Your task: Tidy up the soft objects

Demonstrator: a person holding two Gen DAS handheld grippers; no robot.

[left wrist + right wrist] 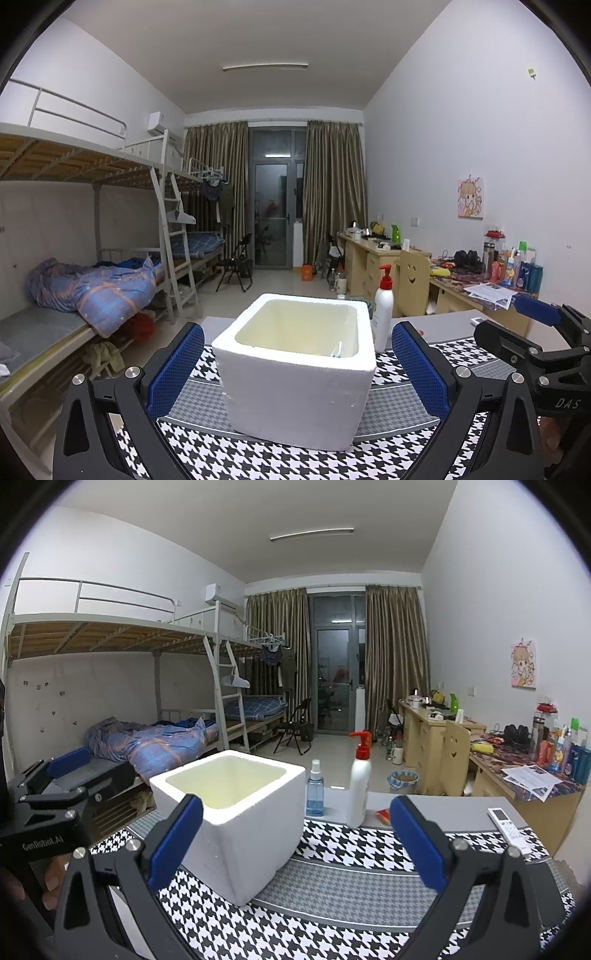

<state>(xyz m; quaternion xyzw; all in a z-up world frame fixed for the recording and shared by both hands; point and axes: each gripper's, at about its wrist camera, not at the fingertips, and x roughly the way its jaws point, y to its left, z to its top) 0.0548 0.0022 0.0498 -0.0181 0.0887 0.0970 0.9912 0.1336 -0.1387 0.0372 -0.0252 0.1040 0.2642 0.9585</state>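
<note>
We find both the left hand-held gripper (297, 363) and right hand-held gripper (295, 843) wide open, empty. Risk: the light foam box (295, 369) may slide or tip the pump bottle (359, 786) if nudged.

Both grippers, left gripper (297, 363) and right gripper (295, 834): black frames, blue textured pads, silver screws; white lettering, apparently "GenRobot.AI".
</note>
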